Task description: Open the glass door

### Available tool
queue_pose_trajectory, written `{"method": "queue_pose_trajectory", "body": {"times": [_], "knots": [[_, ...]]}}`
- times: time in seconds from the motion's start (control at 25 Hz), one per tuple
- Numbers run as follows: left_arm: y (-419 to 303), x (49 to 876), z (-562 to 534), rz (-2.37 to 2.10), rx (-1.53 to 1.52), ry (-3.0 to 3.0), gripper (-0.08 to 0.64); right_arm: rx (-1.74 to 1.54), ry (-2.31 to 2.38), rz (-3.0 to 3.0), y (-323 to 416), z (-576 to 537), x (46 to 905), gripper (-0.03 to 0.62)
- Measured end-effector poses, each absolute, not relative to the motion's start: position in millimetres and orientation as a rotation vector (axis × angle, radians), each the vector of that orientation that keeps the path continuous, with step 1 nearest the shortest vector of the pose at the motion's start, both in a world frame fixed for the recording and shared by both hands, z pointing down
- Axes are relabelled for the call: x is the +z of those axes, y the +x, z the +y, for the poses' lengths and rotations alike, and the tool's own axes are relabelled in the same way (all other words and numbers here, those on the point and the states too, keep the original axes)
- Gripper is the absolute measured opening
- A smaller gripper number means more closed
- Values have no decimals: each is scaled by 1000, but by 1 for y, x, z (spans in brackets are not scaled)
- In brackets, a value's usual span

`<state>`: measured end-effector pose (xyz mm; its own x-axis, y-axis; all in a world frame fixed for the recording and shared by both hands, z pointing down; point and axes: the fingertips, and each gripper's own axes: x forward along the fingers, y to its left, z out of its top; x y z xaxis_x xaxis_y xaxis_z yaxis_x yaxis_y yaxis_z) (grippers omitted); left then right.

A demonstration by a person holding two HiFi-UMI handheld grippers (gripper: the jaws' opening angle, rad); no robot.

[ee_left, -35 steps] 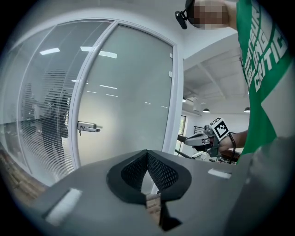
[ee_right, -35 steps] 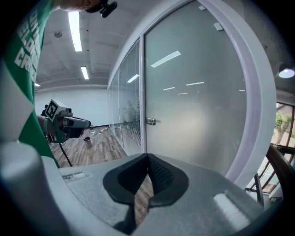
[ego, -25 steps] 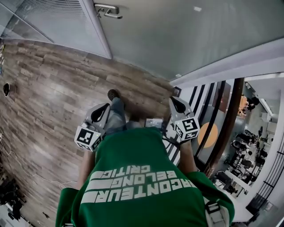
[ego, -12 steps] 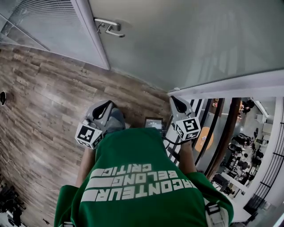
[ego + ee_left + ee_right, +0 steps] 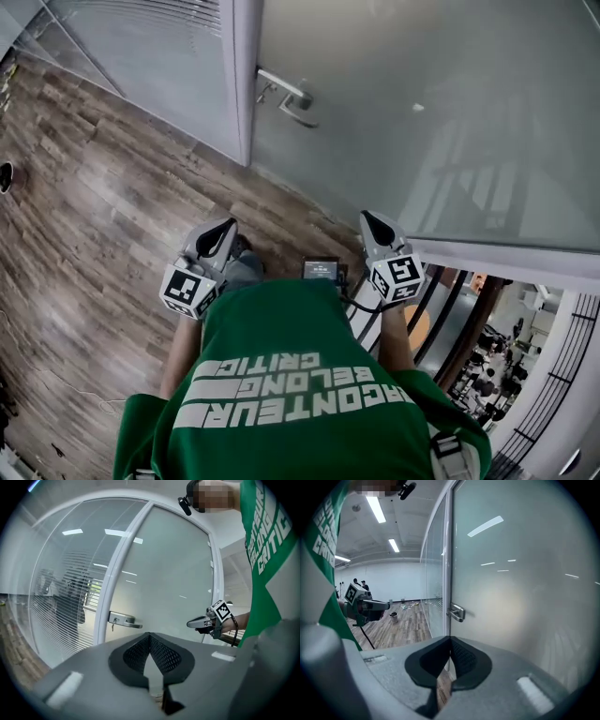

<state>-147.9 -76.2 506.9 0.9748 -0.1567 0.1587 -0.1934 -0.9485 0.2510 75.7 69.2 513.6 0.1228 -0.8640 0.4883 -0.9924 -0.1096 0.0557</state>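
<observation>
head view crops glass door (image 5: 394, 169) top

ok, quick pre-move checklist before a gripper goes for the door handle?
1. Silver lever handle in view: ok, all three views show it.
2. Frosted glass door shut against its white frame: ok, it looks closed.
3. Left gripper empty: ok, jaws together, nothing between them.
4. Right gripper ready to grasp: not ok, jaws together, must open first.
5. Either gripper at the handle: not ok, both are well short of it.
6. Door unlocked: cannot tell.
</observation>
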Motion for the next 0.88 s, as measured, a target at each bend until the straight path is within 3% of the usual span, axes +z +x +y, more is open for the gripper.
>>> {"method": "queue_pose_trajectory", "body": {"times": [0.16,0.24,0.88], "knots": [[-156,514,-99,-310,208,2851,11,433,1904,-1810,79,17,522,-5],[-160,516,-106,-334,214,2855,12,419,1837,-1831,79,-7,525,51],[-156,515,-130,-603,161,2767,11,346,1417,-1755,101,-160,567,95]]}}
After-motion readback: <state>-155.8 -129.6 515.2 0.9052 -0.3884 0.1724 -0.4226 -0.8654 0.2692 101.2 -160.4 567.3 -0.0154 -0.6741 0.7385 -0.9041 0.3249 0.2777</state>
